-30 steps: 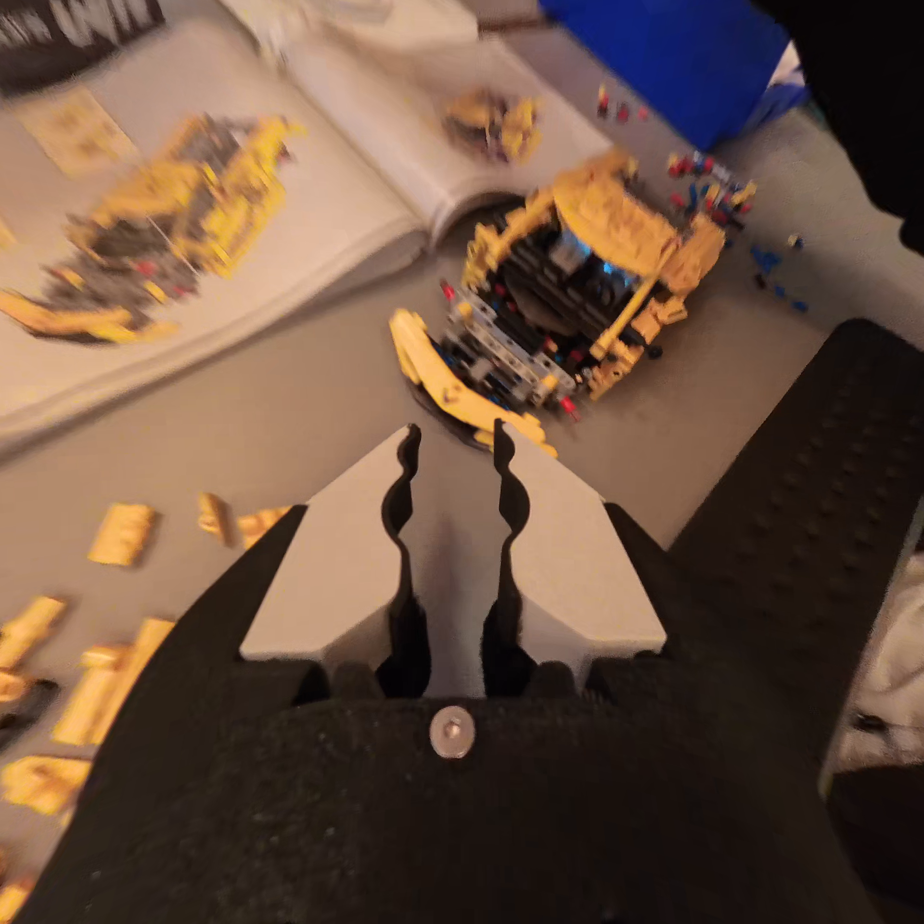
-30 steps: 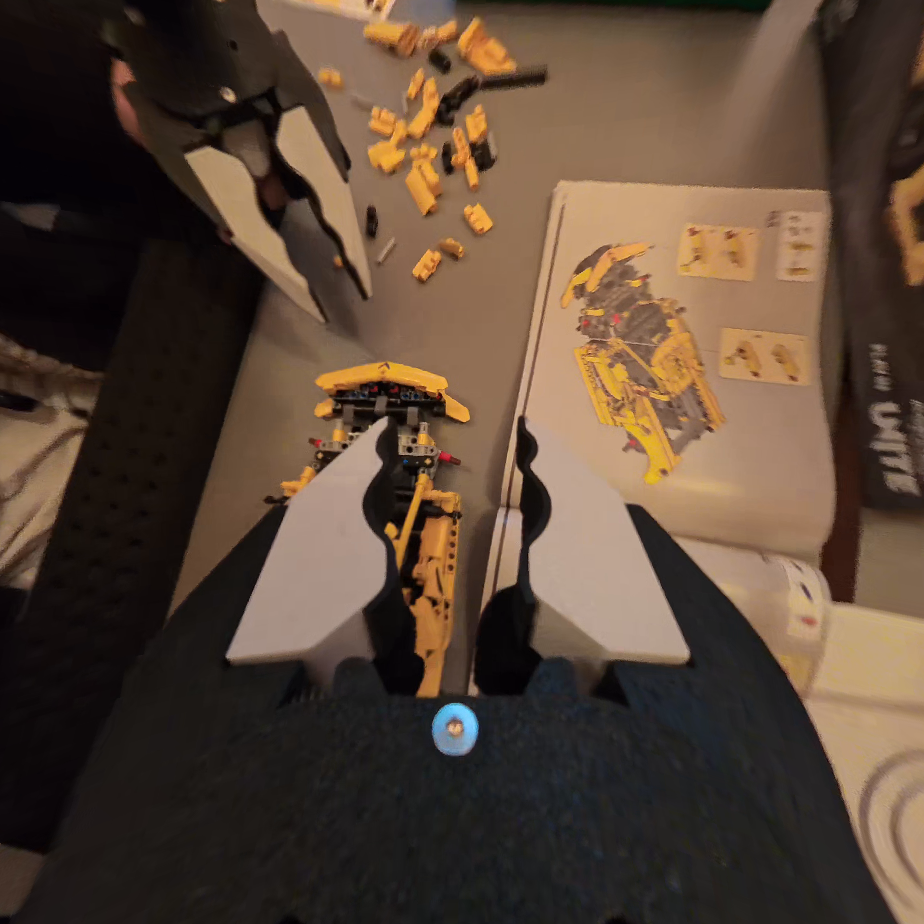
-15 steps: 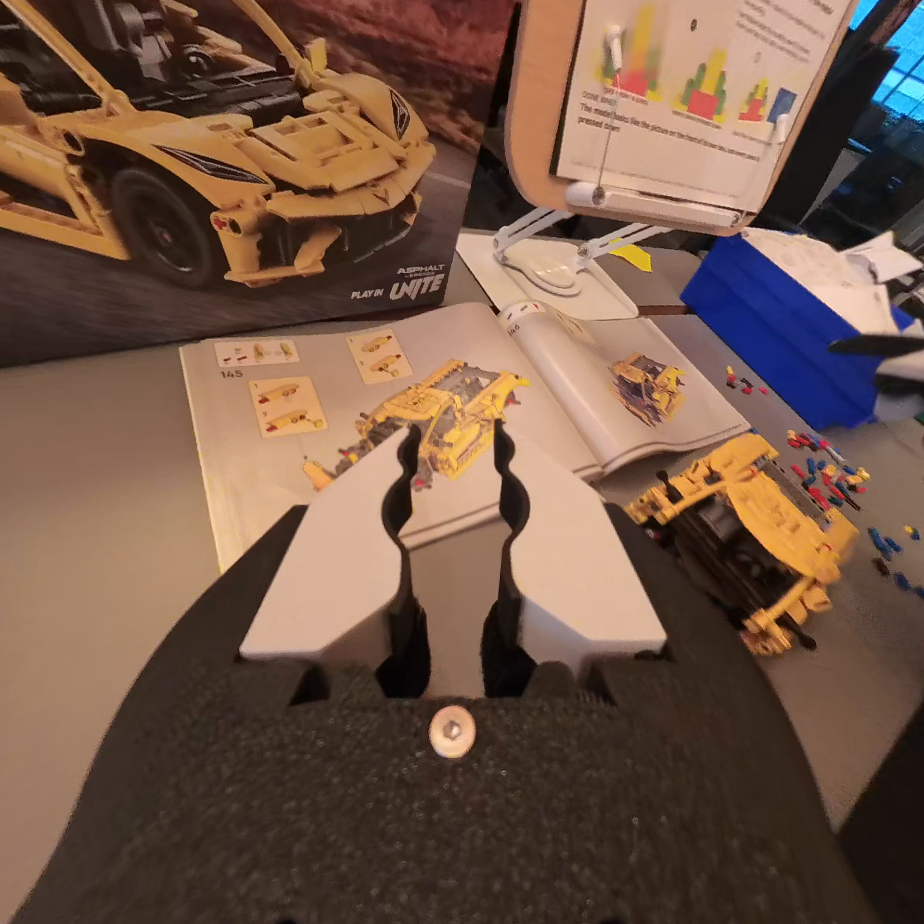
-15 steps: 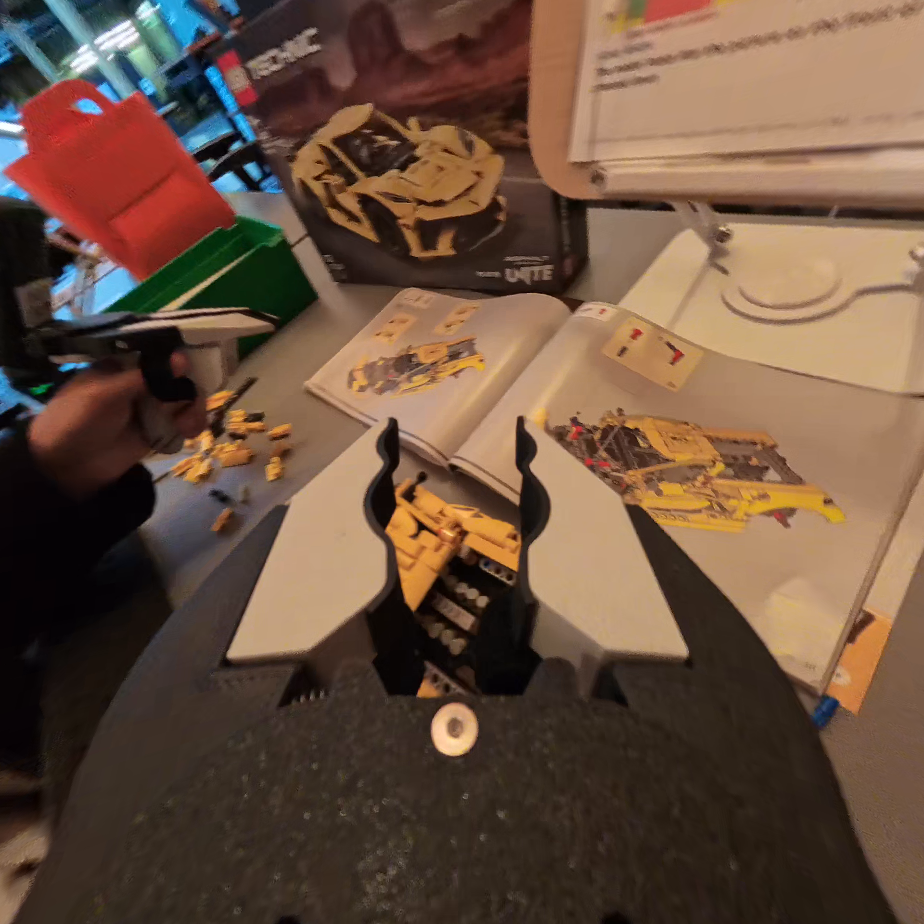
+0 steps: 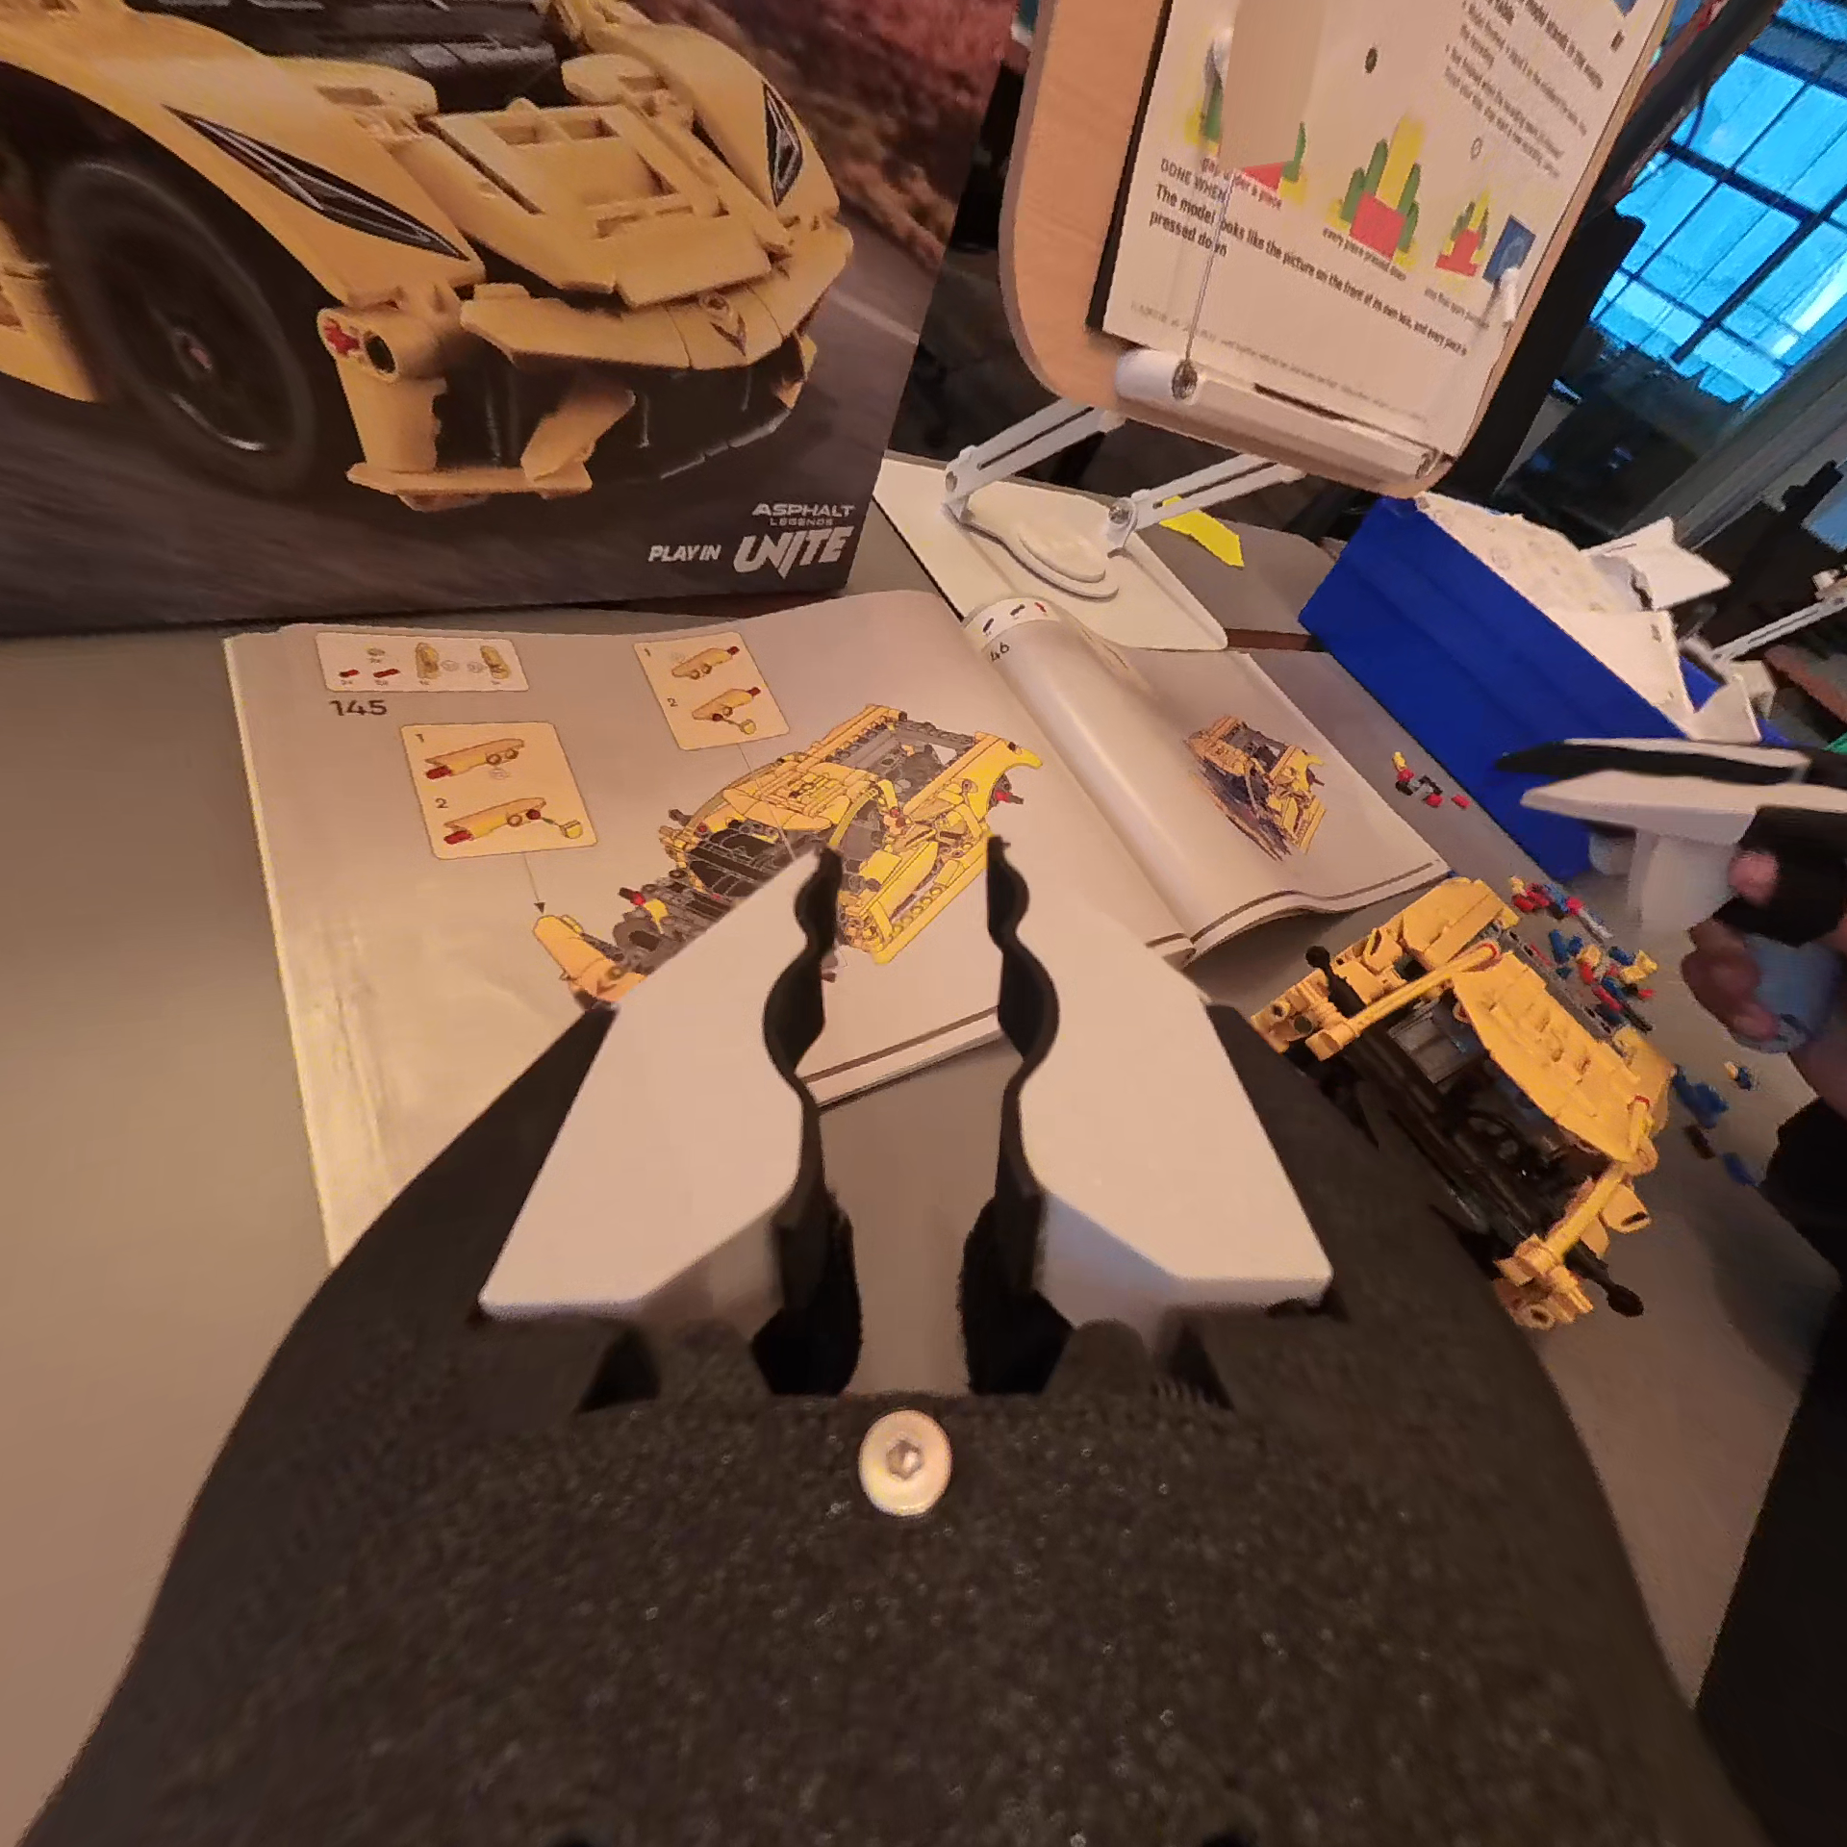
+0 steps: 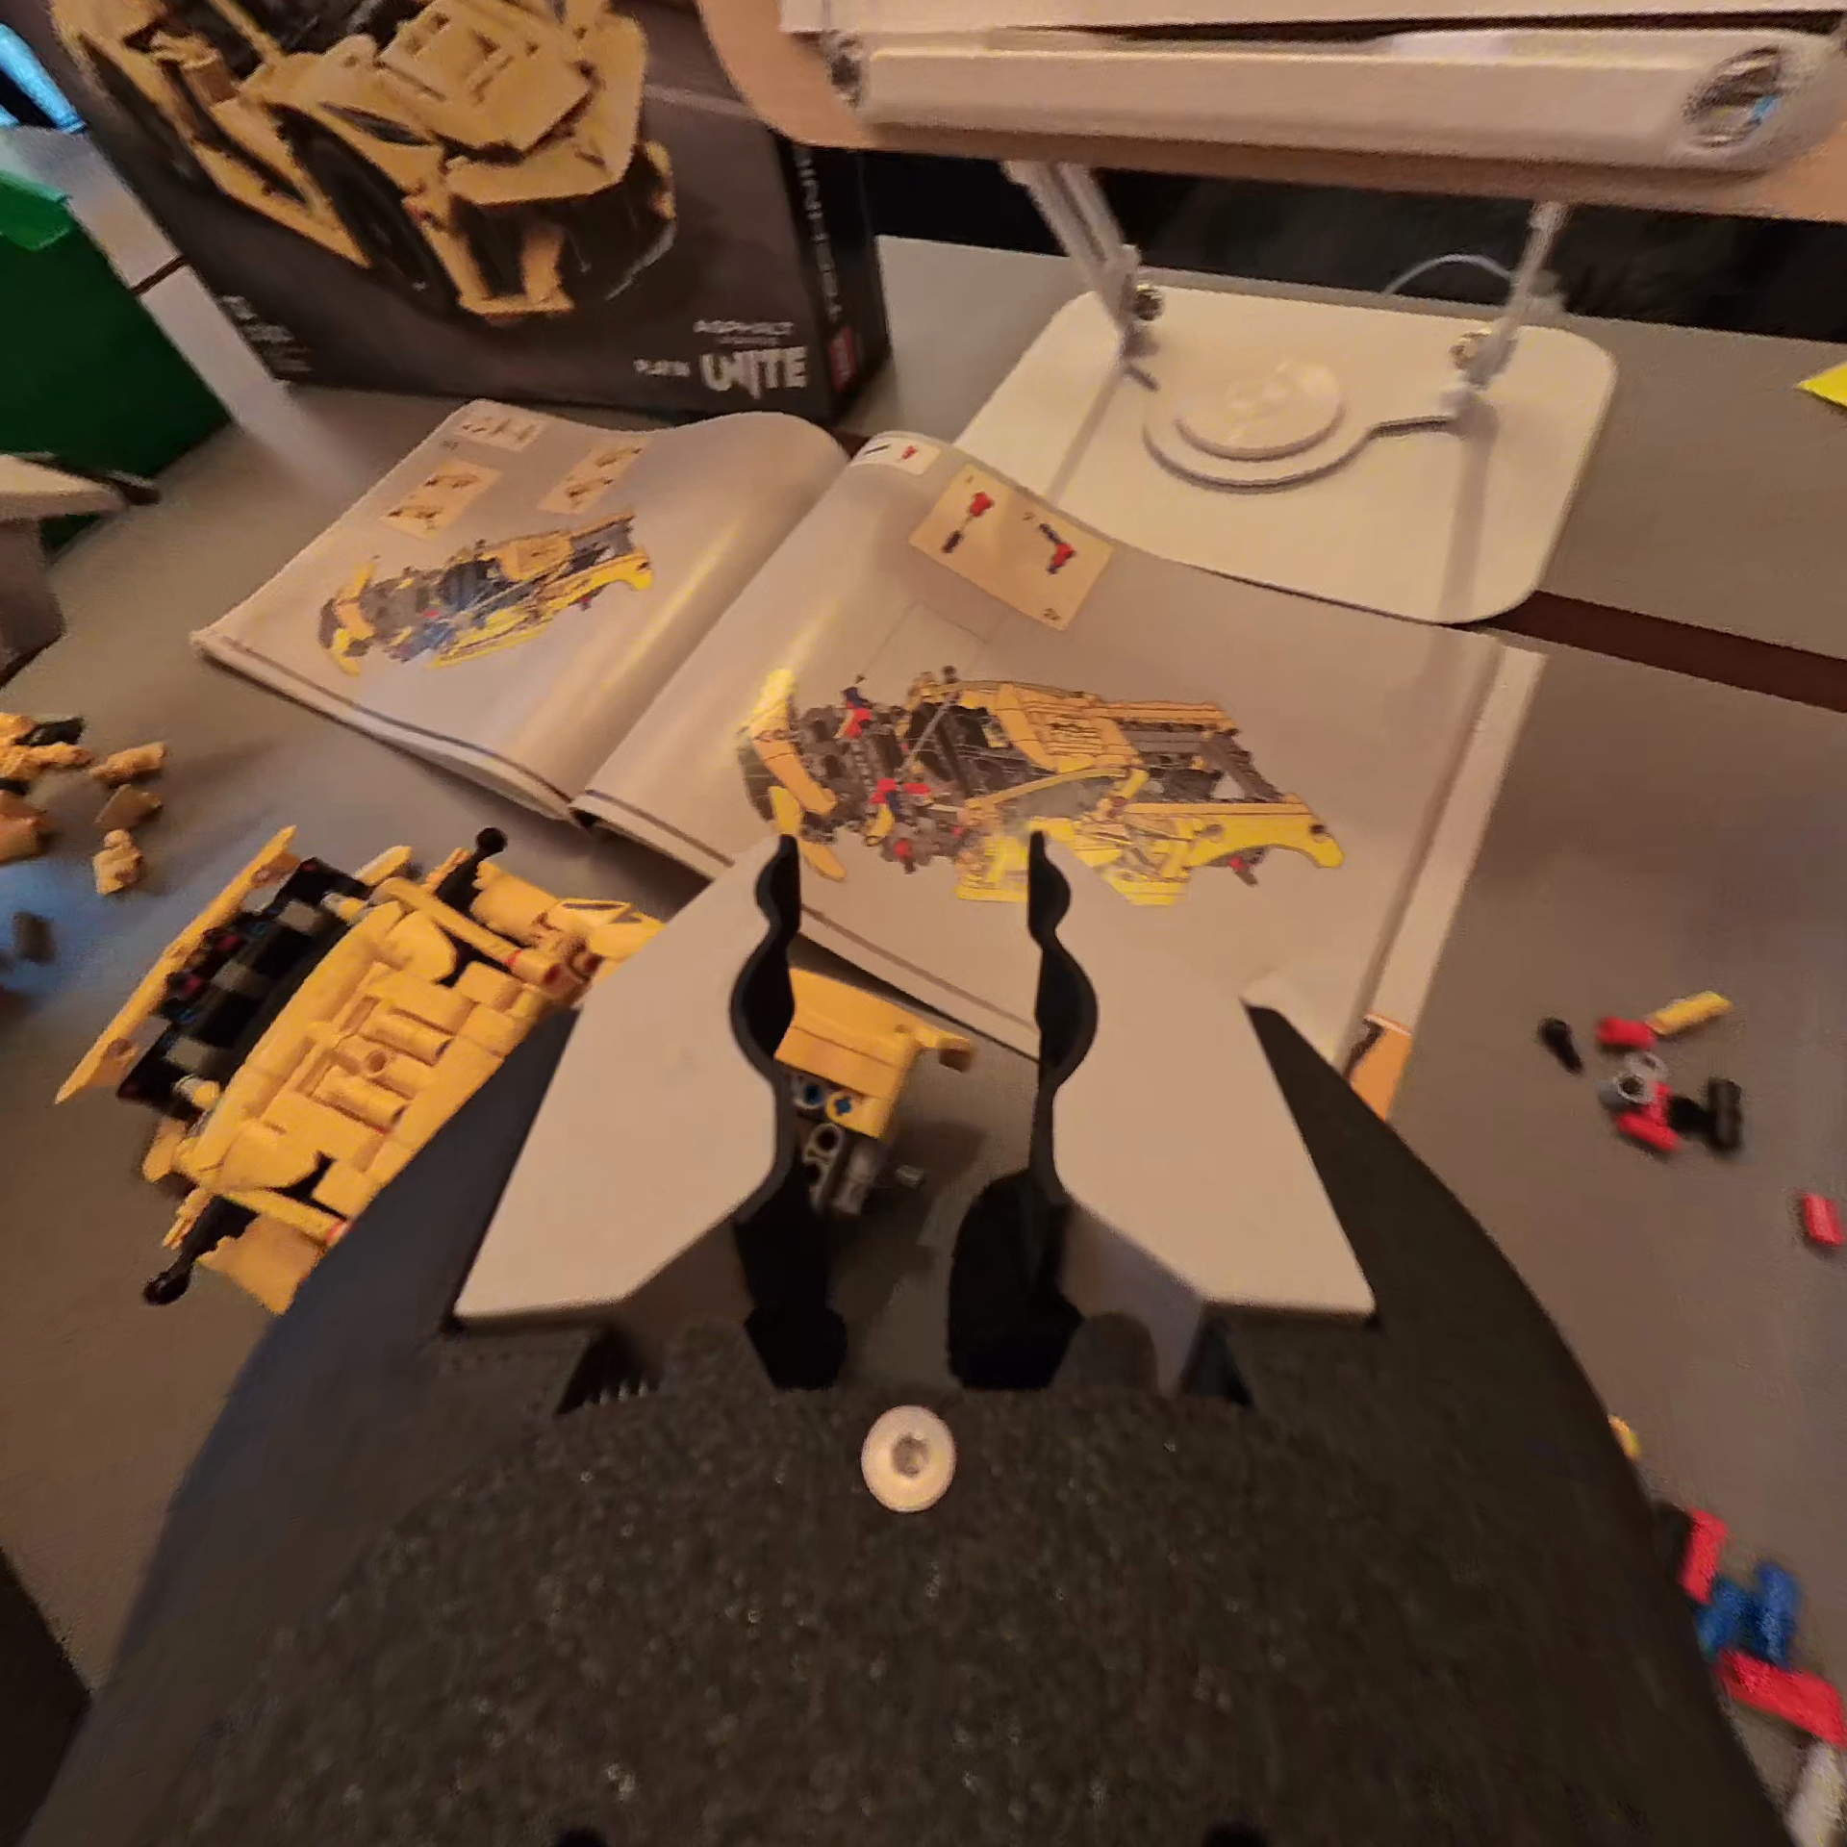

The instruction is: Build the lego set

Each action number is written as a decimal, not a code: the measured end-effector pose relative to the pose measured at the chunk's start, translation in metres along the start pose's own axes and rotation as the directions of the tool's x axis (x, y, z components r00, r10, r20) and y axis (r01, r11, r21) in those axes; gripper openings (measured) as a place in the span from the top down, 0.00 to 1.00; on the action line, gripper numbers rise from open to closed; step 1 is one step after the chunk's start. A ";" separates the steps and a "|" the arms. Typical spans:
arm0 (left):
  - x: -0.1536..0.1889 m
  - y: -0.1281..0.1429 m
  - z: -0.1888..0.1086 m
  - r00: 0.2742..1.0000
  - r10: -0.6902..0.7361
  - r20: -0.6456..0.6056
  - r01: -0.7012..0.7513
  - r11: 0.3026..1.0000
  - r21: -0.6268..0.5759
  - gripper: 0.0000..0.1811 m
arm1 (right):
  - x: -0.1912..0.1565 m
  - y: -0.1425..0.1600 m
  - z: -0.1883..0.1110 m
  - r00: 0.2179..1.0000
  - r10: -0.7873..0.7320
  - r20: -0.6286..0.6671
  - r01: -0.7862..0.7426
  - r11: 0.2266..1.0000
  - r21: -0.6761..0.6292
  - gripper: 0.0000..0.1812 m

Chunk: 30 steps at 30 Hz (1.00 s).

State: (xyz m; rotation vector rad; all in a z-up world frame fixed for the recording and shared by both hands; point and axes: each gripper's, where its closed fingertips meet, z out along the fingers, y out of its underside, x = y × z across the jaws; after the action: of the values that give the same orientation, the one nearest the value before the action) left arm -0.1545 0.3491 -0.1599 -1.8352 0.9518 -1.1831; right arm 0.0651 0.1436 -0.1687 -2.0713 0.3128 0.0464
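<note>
Yellow car model (image 6: 360,1039) partly built beside open instruction booklet (image 5: 640,800); loose yellow pieces (image 6: 110,800) and small pins (image 6: 1649,1089) left. Left gripper (image 5: 908,870), right gripper (image 6: 905,865): jaws spread, empty.

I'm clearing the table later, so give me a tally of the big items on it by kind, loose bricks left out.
Lego box: 1
Open manual: 1
Part-built yellow car: 1
Document stand: 1
Blue bin: 1
Green bin: 1
Total: 6
</note>
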 end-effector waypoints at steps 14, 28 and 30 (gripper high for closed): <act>0.081 0.056 0.150 0.942 0.275 -0.194 -0.336 0.756 -0.561 0.92 | 0.011 0.013 0.009 0.999 0.031 -0.016 -0.032 0.999 -0.017 0.77; 0.085 0.069 0.184 0.895 0.380 -0.233 -0.442 0.690 -0.573 0.95 | 0.005 0.011 0.003 0.998 0.050 0.024 -0.050 0.999 -0.006 0.77; 0.085 0.069 0.184 0.893 0.387 -0.229 -0.445 0.690 -0.570 0.96 | 0.008 0.004 -0.002 0.999 0.052 0.015 -0.052 0.998 0.022 0.76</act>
State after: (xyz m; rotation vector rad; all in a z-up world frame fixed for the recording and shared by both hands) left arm 0.0300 0.2785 -0.2421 -1.8785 1.8701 -0.7073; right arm 0.0716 0.1381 -0.1726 -2.0398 0.3564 0.0889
